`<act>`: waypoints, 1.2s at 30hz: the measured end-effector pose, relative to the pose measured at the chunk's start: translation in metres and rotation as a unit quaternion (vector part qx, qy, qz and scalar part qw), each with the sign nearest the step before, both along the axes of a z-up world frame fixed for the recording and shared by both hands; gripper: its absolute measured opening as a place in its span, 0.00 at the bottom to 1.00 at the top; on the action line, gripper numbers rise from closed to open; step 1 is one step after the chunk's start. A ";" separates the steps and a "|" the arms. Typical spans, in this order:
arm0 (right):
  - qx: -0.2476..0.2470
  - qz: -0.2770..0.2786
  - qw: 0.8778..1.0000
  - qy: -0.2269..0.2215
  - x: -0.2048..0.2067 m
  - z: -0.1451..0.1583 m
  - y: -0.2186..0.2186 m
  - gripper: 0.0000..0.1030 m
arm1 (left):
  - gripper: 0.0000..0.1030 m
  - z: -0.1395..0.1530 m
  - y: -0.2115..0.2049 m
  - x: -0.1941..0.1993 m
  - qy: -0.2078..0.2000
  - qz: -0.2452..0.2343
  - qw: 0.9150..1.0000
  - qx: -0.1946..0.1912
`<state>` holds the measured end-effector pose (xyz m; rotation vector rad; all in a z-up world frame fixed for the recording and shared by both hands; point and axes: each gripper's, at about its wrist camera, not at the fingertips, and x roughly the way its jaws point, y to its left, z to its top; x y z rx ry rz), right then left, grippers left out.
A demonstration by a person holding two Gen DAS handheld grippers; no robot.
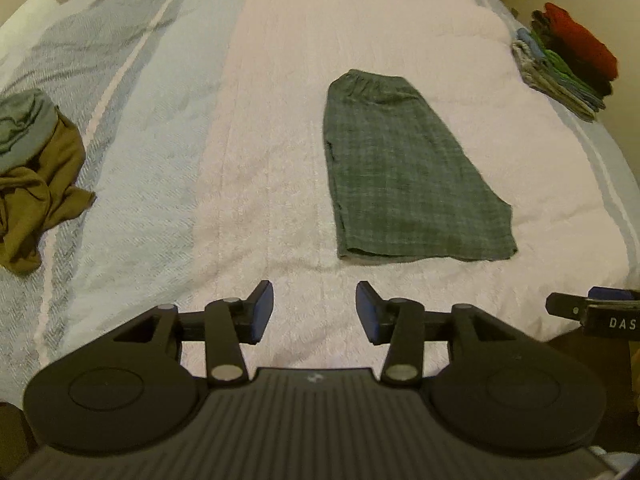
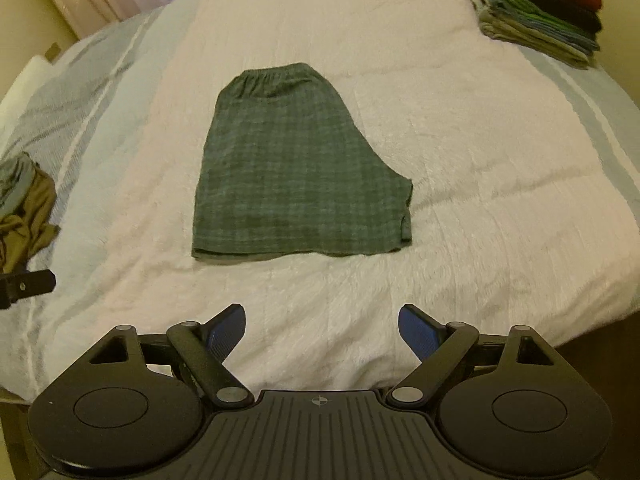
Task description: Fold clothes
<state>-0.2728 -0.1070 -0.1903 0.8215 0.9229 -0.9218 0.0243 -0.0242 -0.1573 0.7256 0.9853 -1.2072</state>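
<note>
Green plaid shorts point(image 1: 404, 168) lie flat on the white bedspread, folded in half lengthwise, waistband at the far end. They also show in the right wrist view point(image 2: 296, 172). My left gripper point(image 1: 315, 312) is open and empty, hovering above the bed short of the shorts' near hem and to its left. My right gripper point(image 2: 322, 336) is open and empty, hovering short of the near hem. Its tip shows at the right edge of the left wrist view point(image 1: 592, 312).
A stack of folded clothes point(image 1: 568, 64) sits at the far right of the bed point(image 1: 260, 120), also in the right wrist view point(image 2: 540, 12). A crumpled olive and grey-blue pile point(image 1: 32, 168) lies at the left point(image 2: 24, 208). A pillow point(image 1: 28, 12) is far left.
</note>
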 end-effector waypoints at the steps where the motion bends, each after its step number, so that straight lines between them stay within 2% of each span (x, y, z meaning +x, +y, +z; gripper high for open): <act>1: -0.001 -0.003 1.000 0.000 -0.001 0.004 0.004 0.84 | 0.42 0.003 0.002 -0.003 0.000 -0.005 1.000 -0.002; 10: -0.003 -0.006 1.000 0.012 -0.010 0.025 0.007 0.84 | 0.45 0.022 0.003 -0.033 -0.007 -0.031 0.999 -0.004; 36: 0.013 0.104 0.994 0.023 -0.038 0.023 -0.094 0.84 | 0.48 0.026 -0.091 -0.100 -0.026 0.028 0.999 0.021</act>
